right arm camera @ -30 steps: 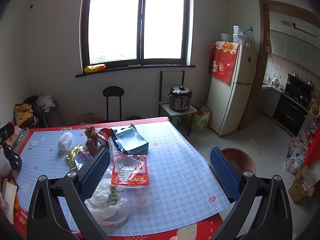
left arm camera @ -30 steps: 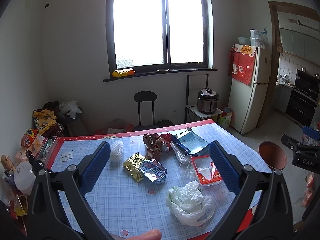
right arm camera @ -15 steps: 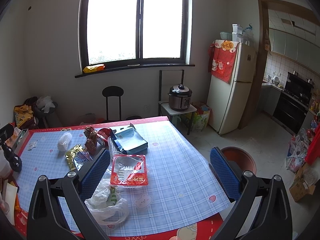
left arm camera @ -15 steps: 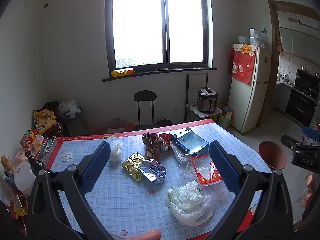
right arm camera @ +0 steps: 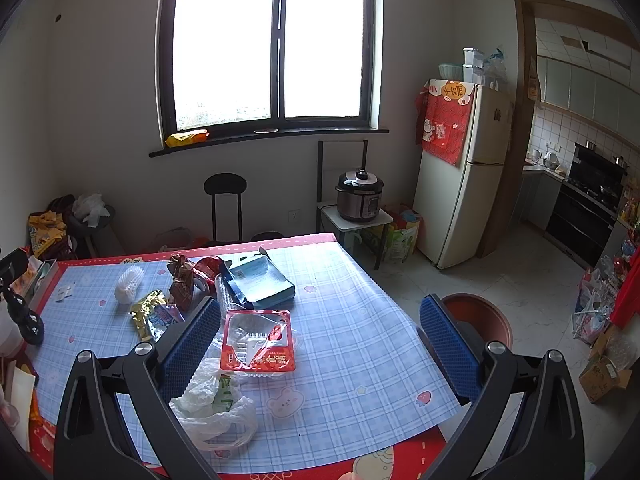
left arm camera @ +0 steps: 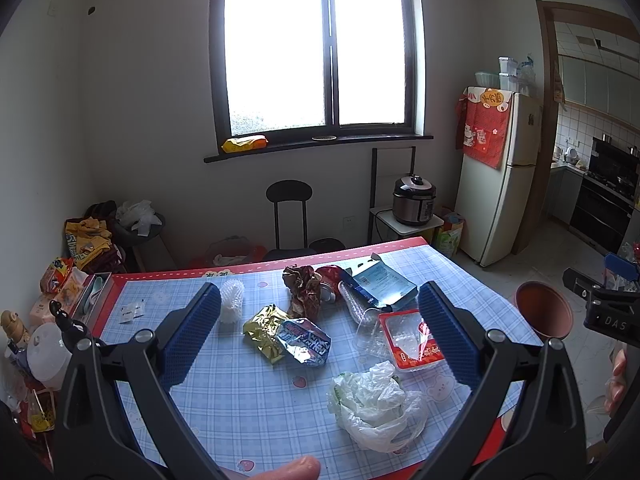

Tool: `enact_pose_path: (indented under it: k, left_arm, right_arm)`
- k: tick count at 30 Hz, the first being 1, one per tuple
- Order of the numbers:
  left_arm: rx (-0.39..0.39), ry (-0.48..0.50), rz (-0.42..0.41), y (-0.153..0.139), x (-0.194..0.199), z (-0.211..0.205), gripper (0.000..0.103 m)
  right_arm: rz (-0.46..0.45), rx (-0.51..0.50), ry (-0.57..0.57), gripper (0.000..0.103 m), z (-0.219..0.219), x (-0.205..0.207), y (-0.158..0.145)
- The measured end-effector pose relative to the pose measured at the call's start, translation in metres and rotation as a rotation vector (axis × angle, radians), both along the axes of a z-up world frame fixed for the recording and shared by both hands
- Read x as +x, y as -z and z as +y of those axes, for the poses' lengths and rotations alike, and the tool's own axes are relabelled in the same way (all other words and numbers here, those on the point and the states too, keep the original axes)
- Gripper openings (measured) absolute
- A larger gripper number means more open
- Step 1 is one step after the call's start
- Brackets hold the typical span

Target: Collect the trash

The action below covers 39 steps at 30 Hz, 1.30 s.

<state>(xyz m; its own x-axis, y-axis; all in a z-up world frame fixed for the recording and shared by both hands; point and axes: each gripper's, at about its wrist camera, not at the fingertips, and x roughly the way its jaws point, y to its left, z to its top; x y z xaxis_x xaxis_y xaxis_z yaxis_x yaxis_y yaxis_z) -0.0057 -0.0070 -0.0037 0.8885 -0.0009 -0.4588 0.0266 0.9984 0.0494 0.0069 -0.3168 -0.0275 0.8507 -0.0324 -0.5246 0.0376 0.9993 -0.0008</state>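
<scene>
Trash lies scattered on a table with a blue checked cloth point(left arm camera: 240, 384) point(right arm camera: 352, 332). A crumpled white plastic bag point(left arm camera: 374, 404) point(right arm camera: 212, 404) lies nearest me. Behind it sit a red-rimmed clear tray point(left arm camera: 410, 338) point(right arm camera: 256, 342), a blue wrapper point(left arm camera: 306, 340), a gold wrapper point(left arm camera: 266, 326) point(right arm camera: 146, 310), a brown crumpled wrapper point(left arm camera: 302, 290) point(right arm camera: 182, 280), a blue flattened box point(left arm camera: 378, 284) point(right arm camera: 258, 280) and a white foam net point(left arm camera: 232, 300) point(right arm camera: 129, 285). My left gripper point(left arm camera: 320, 332) hovers open above the table's middle. My right gripper point(right arm camera: 320, 344) hovers open over the table's right half. Both hold nothing.
A brown round bin point(left arm camera: 544, 314) point(right arm camera: 478, 316) stands on the floor right of the table. A black chair point(left arm camera: 289, 212) point(right arm camera: 225, 204) stands behind the table, a rice cooker point(right arm camera: 359, 196) and fridge point(right arm camera: 464, 168) further right. Clutter lines the table's left edge point(left arm camera: 44, 320).
Both views have shifted very slightly; the trash on the table has not moved and both grippers stay open.
</scene>
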Motion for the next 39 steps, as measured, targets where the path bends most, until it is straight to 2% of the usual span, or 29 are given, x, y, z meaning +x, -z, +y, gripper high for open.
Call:
enact_pose_path:
  k: [5, 9, 15, 19, 27, 34, 39]
  left_arm:
    - [0.0, 0.016, 0.005, 0.004, -0.001, -0.008, 0.098]
    - [-0.032, 0.049, 0.022, 0.006, 0.001, -0.01, 0.098]
    - [-0.186, 0.095, 0.093, 0.02, 0.012, 0.003, 0.098]
    - [-0.237, 0.069, 0.104, 0.034, 0.016, 0.011, 0.098]
    - [-0.196, -0.007, 0.189, 0.076, 0.021, 0.006, 0.098]
    - [-0.242, -0.119, 0.299, 0.123, 0.021, 0.006, 0.098]
    - [-0.26, -0.184, 0.416, 0.157, 0.028, 0.004, 0.097]
  right_arm:
    - [0.003, 0.014, 0.003, 0.098, -0.003, 0.0, 0.002]
    - [0.004, 0.029, -0.009, 0.098, -0.004, 0.0, 0.004]
    - [0.009, 0.065, -0.039, 0.098, -0.014, 0.0, 0.012]
    - [0.035, 0.105, -0.077, 0.098, -0.021, 0.005, 0.027]
    - [0.134, 0.154, -0.166, 0.098, -0.035, 0.019, 0.072]
    - [0.201, 0.174, -0.253, 0.098, -0.047, 0.036, 0.101]
    - [0.216, 0.14, -0.248, 0.098, -0.052, 0.045, 0.11]
